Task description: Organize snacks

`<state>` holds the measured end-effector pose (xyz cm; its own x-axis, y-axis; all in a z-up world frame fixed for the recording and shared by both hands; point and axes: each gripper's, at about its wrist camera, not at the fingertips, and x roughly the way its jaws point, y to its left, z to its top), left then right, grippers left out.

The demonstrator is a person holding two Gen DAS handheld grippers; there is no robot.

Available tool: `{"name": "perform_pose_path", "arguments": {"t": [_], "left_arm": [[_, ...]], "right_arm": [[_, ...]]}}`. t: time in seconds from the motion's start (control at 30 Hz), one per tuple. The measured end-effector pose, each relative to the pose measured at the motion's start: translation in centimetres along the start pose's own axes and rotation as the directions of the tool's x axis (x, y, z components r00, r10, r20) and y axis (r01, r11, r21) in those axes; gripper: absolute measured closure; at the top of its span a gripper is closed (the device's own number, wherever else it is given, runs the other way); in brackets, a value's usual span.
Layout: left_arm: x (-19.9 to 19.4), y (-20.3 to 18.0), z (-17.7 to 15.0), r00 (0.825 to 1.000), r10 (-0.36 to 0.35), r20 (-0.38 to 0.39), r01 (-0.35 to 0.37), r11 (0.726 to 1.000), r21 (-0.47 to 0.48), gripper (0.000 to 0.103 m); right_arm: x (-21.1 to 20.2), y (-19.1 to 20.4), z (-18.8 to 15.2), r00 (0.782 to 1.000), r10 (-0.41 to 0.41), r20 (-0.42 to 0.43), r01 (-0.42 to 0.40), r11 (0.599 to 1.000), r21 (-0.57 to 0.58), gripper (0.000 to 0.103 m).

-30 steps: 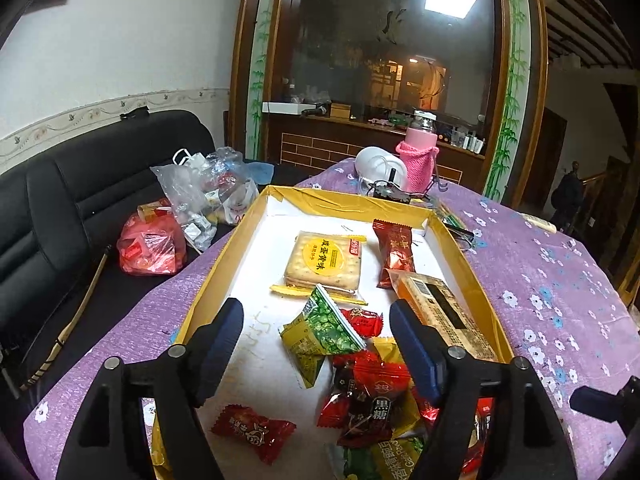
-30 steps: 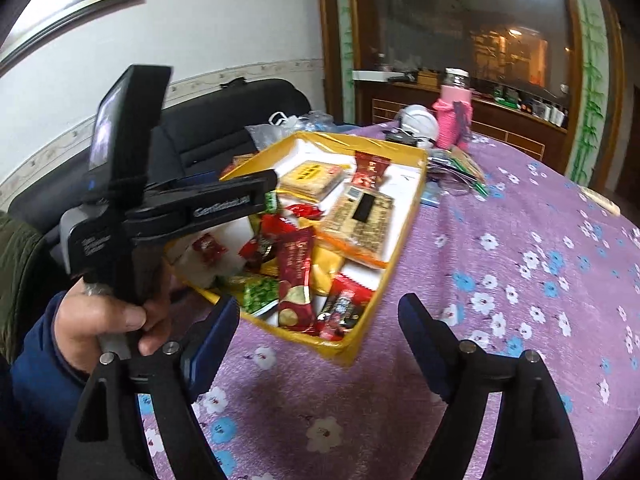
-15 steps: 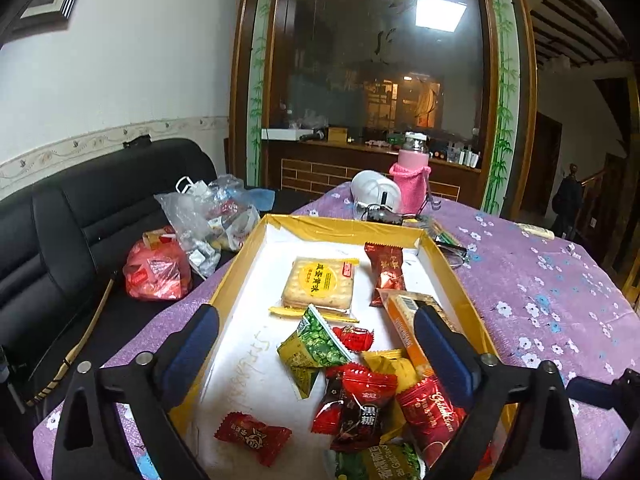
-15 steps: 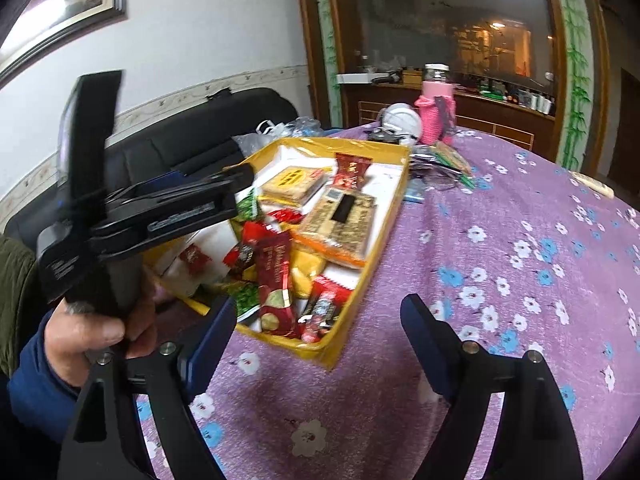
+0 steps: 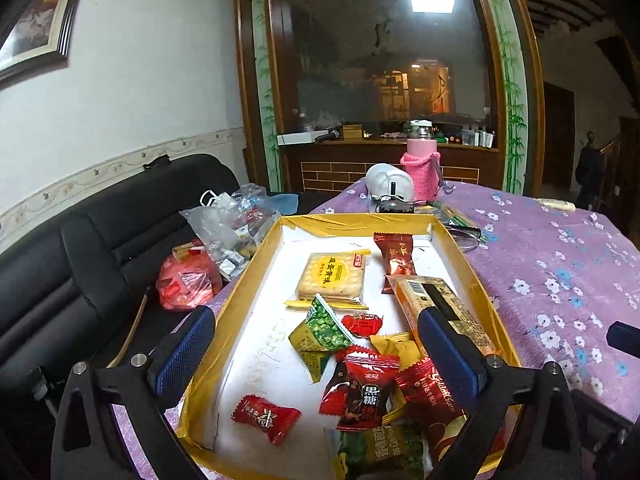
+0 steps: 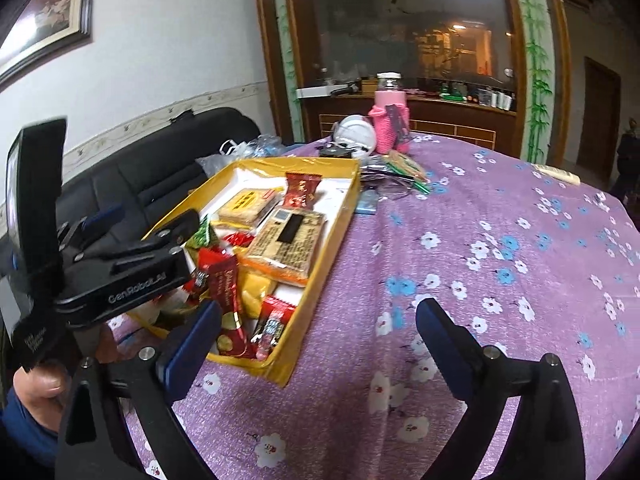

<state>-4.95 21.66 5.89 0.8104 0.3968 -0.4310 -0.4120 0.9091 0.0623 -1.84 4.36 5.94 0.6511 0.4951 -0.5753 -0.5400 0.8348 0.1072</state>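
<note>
The left gripper (image 5: 316, 354) has its fingers wide apart and holds nothing; it hangs over the near end of the yellow box (image 5: 356, 222); the right gripper (image 6: 318, 344) is wide apart and empty too, over bare purple surface (image 6: 500, 248), with the box just left of its fingers. The snacks (image 5: 360, 384) all lie inside the box; a cracker pack (image 5: 332, 276) lies flat farther out, small packs sit jumbled close in. So they are gathered, not lined up; this could be early or nearly done. The box walls stand up all round; open surface lies to the right.
</note>
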Motion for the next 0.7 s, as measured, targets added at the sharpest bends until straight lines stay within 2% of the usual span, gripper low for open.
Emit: {"name": "perform_pose_path", "arguments": {"t": [0.13,0.27,0.37,0.47,0.5,0.57,0.7], "left_arm": [[-1.0,0.6,0.1,0.999,-0.036,0.038,0.038,0.998,-0.048,0.001],[-1.4,-0.4,-0.3,1.0,-0.008,0.029,0.009,1.0,-0.02,0.001],[-1.5,-0.9,-0.2,1.0,-0.012,-0.01,0.012,0.999,-0.033,0.001],[-1.5,-1.1,-0.5,0.999,0.045,-0.015,-0.046,0.998,-0.051,0.001],[-1.6,-1.2,-0.5,0.997,0.07,-0.012,-0.07,0.997,-0.039,0.001],[-1.6,-1.0,-0.6,0.998,0.067,-0.013,-0.068,0.997,-0.041,0.001],[-1.2,-0.2,-0.7,0.996,0.078,-0.038,-0.081,0.994,-0.076,0.001]], "right_arm": [[0.2,-0.7,0.1,1.0,-0.018,-0.018,0.019,0.999,0.037,0.005],[0.2,-1.1,0.2,0.999,-0.048,-0.026,0.049,0.997,0.052,0.005],[-0.1,-1.4,0.3,0.997,-0.073,-0.005,0.073,0.996,0.056,0.005],[-0.8,-1.3,0.4,0.993,-0.108,0.049,0.107,0.994,0.034,0.0],[-1.2,-1.2,0.4,0.991,-0.109,0.076,0.107,0.994,0.028,0.0],[-1.5,-1.1,0.4,0.992,-0.076,0.103,0.074,0.997,0.022,0.0],[-1.5,-0.9,0.3,0.994,-0.015,0.107,0.014,1.0,0.006,0.0]]}}
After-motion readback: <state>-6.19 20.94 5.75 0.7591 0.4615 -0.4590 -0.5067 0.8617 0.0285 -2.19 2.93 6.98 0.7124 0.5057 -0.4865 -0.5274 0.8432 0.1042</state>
